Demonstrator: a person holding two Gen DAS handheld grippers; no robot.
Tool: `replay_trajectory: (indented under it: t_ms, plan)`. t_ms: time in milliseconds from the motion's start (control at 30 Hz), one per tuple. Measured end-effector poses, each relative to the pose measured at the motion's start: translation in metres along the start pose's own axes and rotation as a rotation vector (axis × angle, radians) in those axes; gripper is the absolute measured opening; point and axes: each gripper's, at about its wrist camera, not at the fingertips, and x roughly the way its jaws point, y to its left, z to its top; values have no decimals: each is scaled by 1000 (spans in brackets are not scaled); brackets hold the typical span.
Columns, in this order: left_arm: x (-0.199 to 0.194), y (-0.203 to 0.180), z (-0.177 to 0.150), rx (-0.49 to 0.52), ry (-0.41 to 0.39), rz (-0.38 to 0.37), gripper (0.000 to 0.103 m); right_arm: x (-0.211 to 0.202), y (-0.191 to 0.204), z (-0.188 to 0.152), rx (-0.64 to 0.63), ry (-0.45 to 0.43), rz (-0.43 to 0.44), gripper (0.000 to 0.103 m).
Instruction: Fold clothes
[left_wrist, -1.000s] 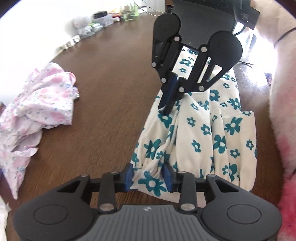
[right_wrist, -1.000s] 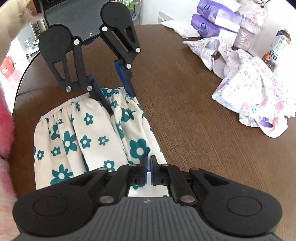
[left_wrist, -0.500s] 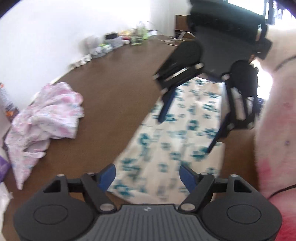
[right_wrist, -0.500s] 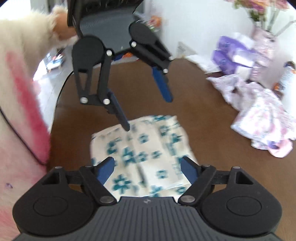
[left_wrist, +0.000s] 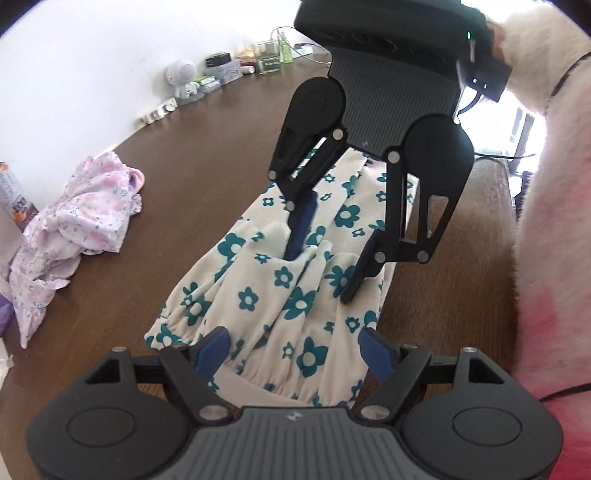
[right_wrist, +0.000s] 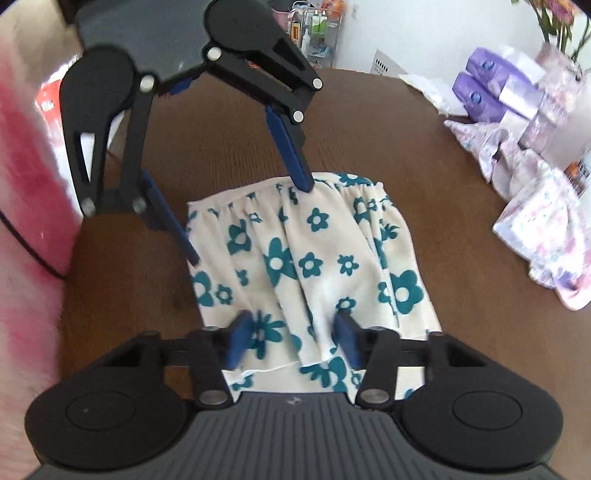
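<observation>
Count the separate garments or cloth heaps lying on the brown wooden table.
2 for certain: the cream garment with teal flowers spread between both grippers, and a crumpled pink floral heap by the wall. The heap may hold more than one piece; folds hide it.

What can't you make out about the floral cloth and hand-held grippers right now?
- Floral cloth, left wrist view: its near hem is hidden under the left hand-held gripper body.
- Floral cloth, right wrist view: its near edge is hidden under the right hand-held gripper; the fingers there are motion-blurred.
- Both views: how many layers the cloth is folded into.
</observation>
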Motion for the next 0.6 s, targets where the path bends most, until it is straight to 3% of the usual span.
replay_trajectory:
  t_ms: [100,267,433,533,600]
  plan:
    - [3,-9,-1,22,0,39,74,-1,0,-5,12,-17,4,37]
    - [11,-19,-5,66,7,105,60,-2,-1,-16,50,-58,15,36]
    - [17,-24,-5,52,12,150,59,-4,6,-20,50,-83,-24,36]
    - [9,-20,-6,-53,-18,162,62,-5,8,-22,50,-94,-33,36]
    - [-4,-12,-11,-191,-62,173,66,-6,10,-24,49,-101,-40,36]
